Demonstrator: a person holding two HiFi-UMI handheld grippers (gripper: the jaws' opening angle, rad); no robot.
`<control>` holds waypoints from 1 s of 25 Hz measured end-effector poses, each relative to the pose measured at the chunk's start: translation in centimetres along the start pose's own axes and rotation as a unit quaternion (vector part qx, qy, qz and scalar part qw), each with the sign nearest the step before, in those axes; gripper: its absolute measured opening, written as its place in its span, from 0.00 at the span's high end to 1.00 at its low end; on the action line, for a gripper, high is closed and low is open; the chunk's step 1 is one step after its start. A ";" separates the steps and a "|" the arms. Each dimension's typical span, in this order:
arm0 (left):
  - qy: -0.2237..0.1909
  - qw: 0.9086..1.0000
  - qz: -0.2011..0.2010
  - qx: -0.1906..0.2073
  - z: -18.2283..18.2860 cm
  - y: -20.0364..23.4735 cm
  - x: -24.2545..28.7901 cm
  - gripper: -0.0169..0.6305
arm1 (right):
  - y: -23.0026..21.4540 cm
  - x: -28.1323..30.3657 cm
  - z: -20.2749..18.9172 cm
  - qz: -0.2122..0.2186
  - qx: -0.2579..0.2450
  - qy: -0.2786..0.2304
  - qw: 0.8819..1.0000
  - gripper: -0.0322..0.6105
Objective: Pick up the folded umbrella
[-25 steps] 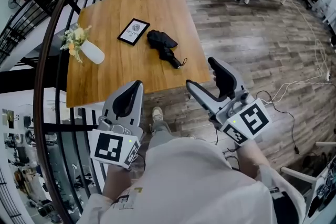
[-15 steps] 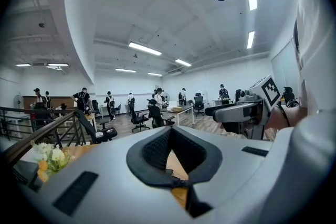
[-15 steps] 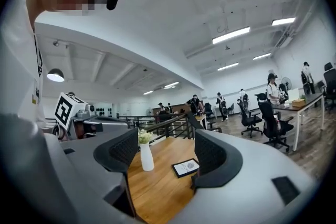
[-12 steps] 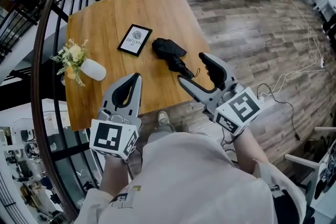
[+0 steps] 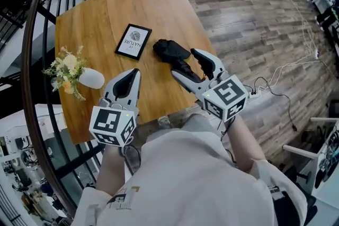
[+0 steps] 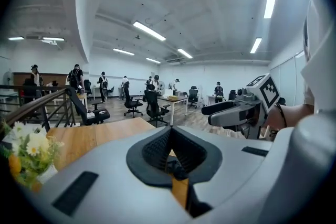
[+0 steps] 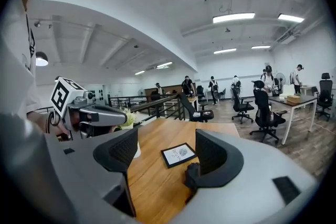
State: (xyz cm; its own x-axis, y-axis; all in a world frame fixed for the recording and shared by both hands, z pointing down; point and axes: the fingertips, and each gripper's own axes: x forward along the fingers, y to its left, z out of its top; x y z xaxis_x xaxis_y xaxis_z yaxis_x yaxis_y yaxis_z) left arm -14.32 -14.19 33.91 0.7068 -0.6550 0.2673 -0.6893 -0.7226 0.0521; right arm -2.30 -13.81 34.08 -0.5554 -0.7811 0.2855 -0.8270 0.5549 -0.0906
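Bench (image 5: 143, 2) layout, seen from its near edge.
The folded umbrella (image 5: 172, 53) lies on the bench by the right edge, towards the near right corner. The framed card (image 5: 133, 41) lies just left of it, at mid-bench. The vase (image 5: 91, 79) lies by the left edge, towards the near left corner. The left gripper (image 5: 132, 74) sits above the near edge, between vase and umbrella. The right gripper (image 5: 185, 62) sits at the near right corner, its jaws at the umbrella's near end.

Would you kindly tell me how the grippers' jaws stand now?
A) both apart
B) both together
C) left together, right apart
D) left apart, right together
C: the jaws of the left gripper meet on nothing, while those of the right gripper stand wide apart near the folded umbrella.
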 end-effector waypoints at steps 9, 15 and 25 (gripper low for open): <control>0.051 0.998 0.021 -0.040 -4.1 2.3 5.7 0.95 | -4.9 6.1 -6.7 0.024 0.035 0.087 0.995 0.41; 0.105 0.991 0.030 -0.079 -9.2 3.3 11.1 0.95 | -9.4 10.8 -12.2 0.034 0.050 0.148 0.987 0.41; 0.192 0.974 0.025 -0.117 -18.0 3.8 16.3 0.95 | -12.6 15.6 -21.4 0.029 0.070 0.242 0.967 0.39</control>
State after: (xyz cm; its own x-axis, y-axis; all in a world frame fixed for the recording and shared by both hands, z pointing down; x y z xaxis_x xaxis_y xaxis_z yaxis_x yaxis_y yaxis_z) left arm -8.26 -23.60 55.79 0.5907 -0.5239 0.6137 -0.7701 -0.5930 0.2351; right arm 1.33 -26.83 60.08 -0.5222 -0.5060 0.6865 -0.8187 0.5229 -0.2373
